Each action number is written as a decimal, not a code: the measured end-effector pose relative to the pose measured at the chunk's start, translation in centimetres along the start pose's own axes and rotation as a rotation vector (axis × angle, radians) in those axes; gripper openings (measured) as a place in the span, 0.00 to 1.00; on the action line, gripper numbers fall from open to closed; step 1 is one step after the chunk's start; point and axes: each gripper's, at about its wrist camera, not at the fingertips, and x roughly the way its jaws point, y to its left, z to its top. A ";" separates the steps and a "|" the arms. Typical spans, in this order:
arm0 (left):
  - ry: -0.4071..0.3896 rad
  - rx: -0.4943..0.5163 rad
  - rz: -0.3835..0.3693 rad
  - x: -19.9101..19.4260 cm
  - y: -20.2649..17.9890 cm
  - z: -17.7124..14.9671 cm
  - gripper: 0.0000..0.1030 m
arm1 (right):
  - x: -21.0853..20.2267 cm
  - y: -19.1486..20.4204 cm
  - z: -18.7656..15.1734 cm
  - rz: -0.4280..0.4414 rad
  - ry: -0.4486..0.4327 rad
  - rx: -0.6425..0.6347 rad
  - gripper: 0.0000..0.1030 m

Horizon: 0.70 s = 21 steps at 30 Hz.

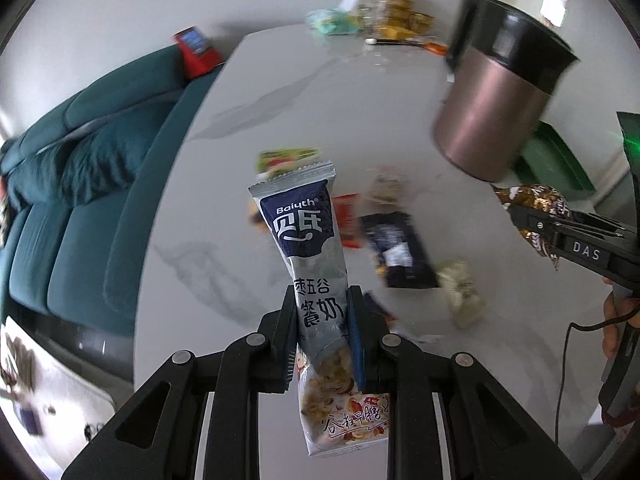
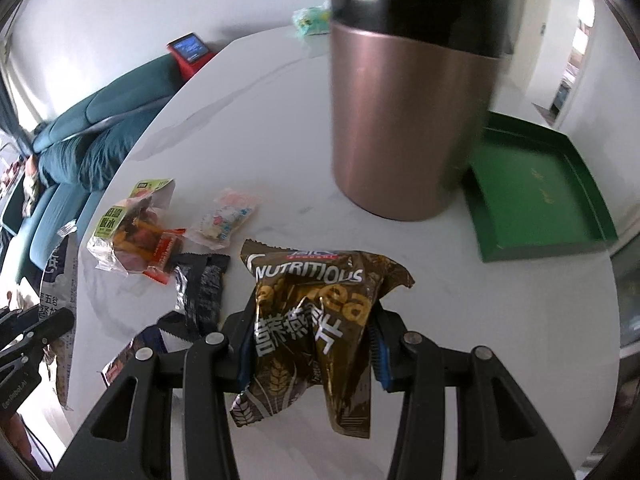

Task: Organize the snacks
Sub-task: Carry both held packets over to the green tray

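My left gripper point(image 1: 322, 332) has its jaws clamped on a slim, glossy grey-and-navy sachet point(image 1: 308, 248), lifted above the counter point(image 1: 280, 92). My right gripper point(image 2: 314, 346) grips a crinkled brown foil cereal packet point(image 2: 316, 312) in the air. A smooth copper-pink canister point(image 2: 404, 120) with a black top stands ahead. Only the right view shows the whole flat green tray point(image 2: 536, 184) beside it. Loose wrappers point(image 2: 136, 228) lie near the counter's curved left edge; beyond them the marbled surface is bare.
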 end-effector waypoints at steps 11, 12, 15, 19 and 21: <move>-0.016 0.160 -0.118 -0.1 -9.8 1.9 0.18 | -3.6 -7.5 -3.1 -0.054 -0.019 0.118 0.56; -0.015 0.174 -0.125 0.0 -11.0 2.1 0.18 | -3.9 -8.4 -3.3 -0.057 -0.020 0.127 0.56; -0.009 0.195 -0.143 0.4 -14.1 2.5 0.18 | -4.2 -11.6 -3.8 -0.062 -0.018 0.144 0.56; -0.002 0.194 -0.141 1.2 -18.5 3.1 0.18 | -4.3 -15.7 -4.0 -0.054 -0.004 0.146 0.56; 0.010 0.193 -0.142 1.9 -21.0 3.3 0.18 | -4.5 -18.1 -4.0 -0.052 -0.003 0.140 0.56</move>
